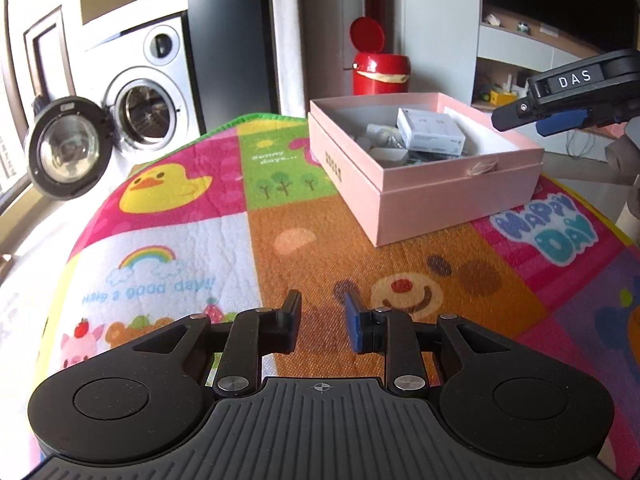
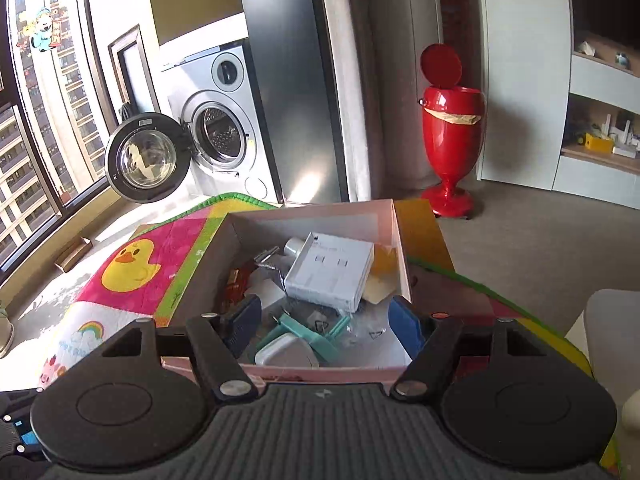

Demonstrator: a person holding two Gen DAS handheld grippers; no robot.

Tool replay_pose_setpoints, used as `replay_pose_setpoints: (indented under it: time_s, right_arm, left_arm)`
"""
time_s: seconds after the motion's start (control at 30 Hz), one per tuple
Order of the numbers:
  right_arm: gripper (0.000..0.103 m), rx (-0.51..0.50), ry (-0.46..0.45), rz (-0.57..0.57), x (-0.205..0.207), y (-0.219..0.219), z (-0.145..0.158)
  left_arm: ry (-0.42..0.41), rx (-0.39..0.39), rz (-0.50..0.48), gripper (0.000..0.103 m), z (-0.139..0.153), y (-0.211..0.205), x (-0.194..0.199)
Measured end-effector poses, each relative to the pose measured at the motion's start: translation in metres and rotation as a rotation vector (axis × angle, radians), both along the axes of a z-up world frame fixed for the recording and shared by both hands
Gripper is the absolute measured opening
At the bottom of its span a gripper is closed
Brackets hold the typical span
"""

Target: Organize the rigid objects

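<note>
An open pink box (image 1: 440,200) sits on a colourful play mat (image 1: 192,184), at the far right of it in the left wrist view. Inside lie a white carton (image 1: 432,130) (image 2: 332,272), a teal plug (image 2: 316,332), a grey-white charger (image 2: 284,354) and other small items. My right gripper (image 2: 324,316) hangs open over the near end of the box (image 2: 312,224), fingers spread wide above the plug and charger, pressing on nothing. It also shows at the right edge as the right gripper (image 1: 528,124). My left gripper (image 1: 322,308) hovers low over the mat's orange patch, jaws drawn close, empty.
A red pedestal bin (image 2: 452,136) with its lid up stands on the floor behind the box. A washing machine (image 2: 218,136) with its round door (image 2: 146,158) swung open is at the back left. Shelving (image 2: 600,144) lies to the right, a white seat (image 2: 612,328) beside the mat.
</note>
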State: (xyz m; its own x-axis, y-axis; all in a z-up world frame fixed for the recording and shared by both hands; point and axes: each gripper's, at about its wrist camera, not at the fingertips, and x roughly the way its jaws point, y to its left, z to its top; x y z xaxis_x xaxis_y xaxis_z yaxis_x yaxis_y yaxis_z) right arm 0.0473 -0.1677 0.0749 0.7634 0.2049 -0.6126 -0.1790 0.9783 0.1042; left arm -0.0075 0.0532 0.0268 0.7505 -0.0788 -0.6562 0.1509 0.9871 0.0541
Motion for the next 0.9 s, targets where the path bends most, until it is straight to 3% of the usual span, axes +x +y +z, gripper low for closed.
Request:
replay_pose_setpoints:
  time_s: [0.07,0.13,0.23,0.3,0.4,0.57,0.73,0.9]
  right_arm:
    - [0.071,-0.068,-0.006,-0.007,-0.023,0.005,-0.024]
    - [0.071,-0.116,0.014,0.002,-0.038,0.009,-0.046]
    - [0.071,-0.125,0.089,0.016,-0.044,0.011,-0.072]
    - [0.076,-0.112,0.047,-0.01,-0.051,0.01,-0.077]
    - [0.083,-0.129,0.036,-0.031,-0.053,0.012,-0.08]
    - [0.094,-0.098,0.054,-0.068,-0.047,0.005,-0.08]
    - [0.103,-0.1,0.026,-0.054,-0.046,0.006,-0.085]
    - [0.103,-0.097,0.002,-0.064,-0.05,0.006,-0.087]
  left_arm:
    - [0.027,-0.006,0.007,0.027,-0.011,0.0,-0.006]
    - [-0.006,0.005,0.018,0.027,-0.014,-0.005,-0.011]
    - [0.016,-0.09,0.006,0.027,-0.014,-0.01,-0.008]
    - [0.016,-0.108,-0.008,0.052,-0.015,-0.017,-0.006]
    - [-0.006,-0.064,-0.044,0.072,-0.02,-0.034,-0.007]
    - [-0.043,-0.145,0.062,0.074,-0.021,-0.037,-0.002]
    - [-0.061,-0.063,0.123,0.074,-0.023,-0.053,0.006]
    - [-0.06,-0.073,0.138,0.075,-0.023,-0.052,0.011]
